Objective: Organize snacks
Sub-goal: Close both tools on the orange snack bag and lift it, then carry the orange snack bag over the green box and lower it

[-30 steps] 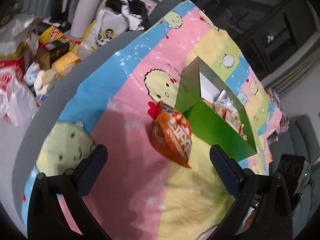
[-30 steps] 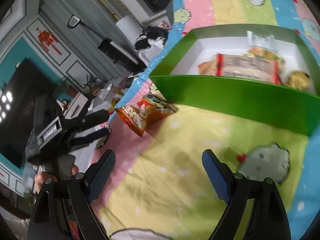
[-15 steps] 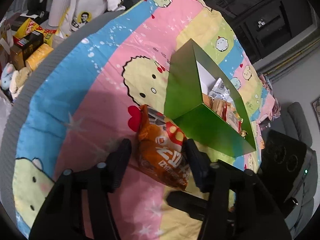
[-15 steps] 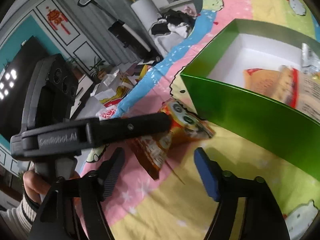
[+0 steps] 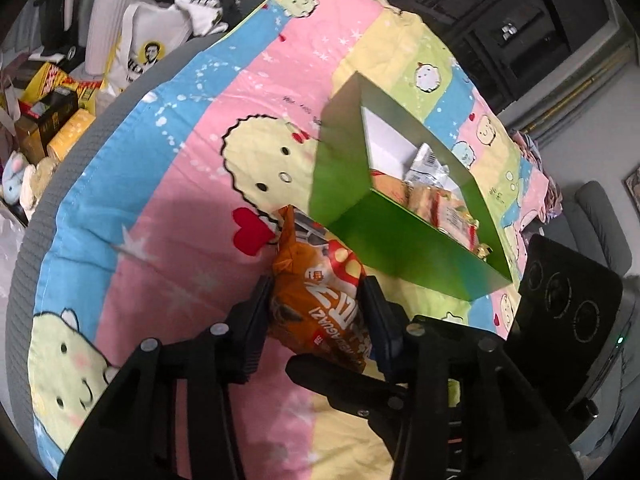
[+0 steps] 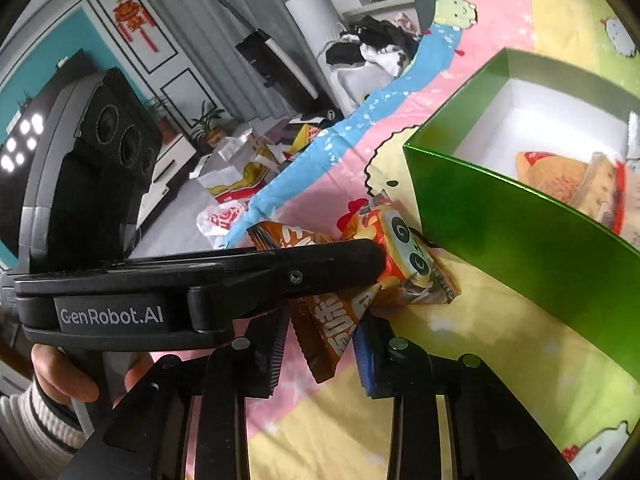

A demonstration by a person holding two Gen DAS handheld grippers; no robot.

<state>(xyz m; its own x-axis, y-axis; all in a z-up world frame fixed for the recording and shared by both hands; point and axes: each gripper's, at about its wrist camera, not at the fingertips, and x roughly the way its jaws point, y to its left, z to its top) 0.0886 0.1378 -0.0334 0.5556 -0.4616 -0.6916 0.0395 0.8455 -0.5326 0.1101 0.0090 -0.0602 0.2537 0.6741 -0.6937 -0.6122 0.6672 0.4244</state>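
Observation:
An orange snack bag (image 5: 316,292) lies on the cartoon-print blanket beside the near corner of a green box (image 5: 404,248). My left gripper (image 5: 318,320) is shut on the bag, its pads pressing both sides. In the right wrist view the bag (image 6: 332,320) sits between my right gripper's (image 6: 320,340) fingers, which are shut on its lower end; the left gripper's finger (image 6: 304,268) crosses over the bag. The green box (image 6: 520,236) has a white inside and holds several wrapped snacks (image 6: 568,180).
The blanket (image 5: 180,160) covers a grey-edged bed. Beyond its left edge are boxes, bags and a white tote (image 5: 148,52) on the floor. The right gripper's body (image 5: 568,312) stands at the right of the left wrist view. A hand (image 6: 64,380) holds the left gripper.
Both grippers moved in on the orange bag and closed from wide open. The left gripper now clamps it; the right gripper has closed on its lower end.

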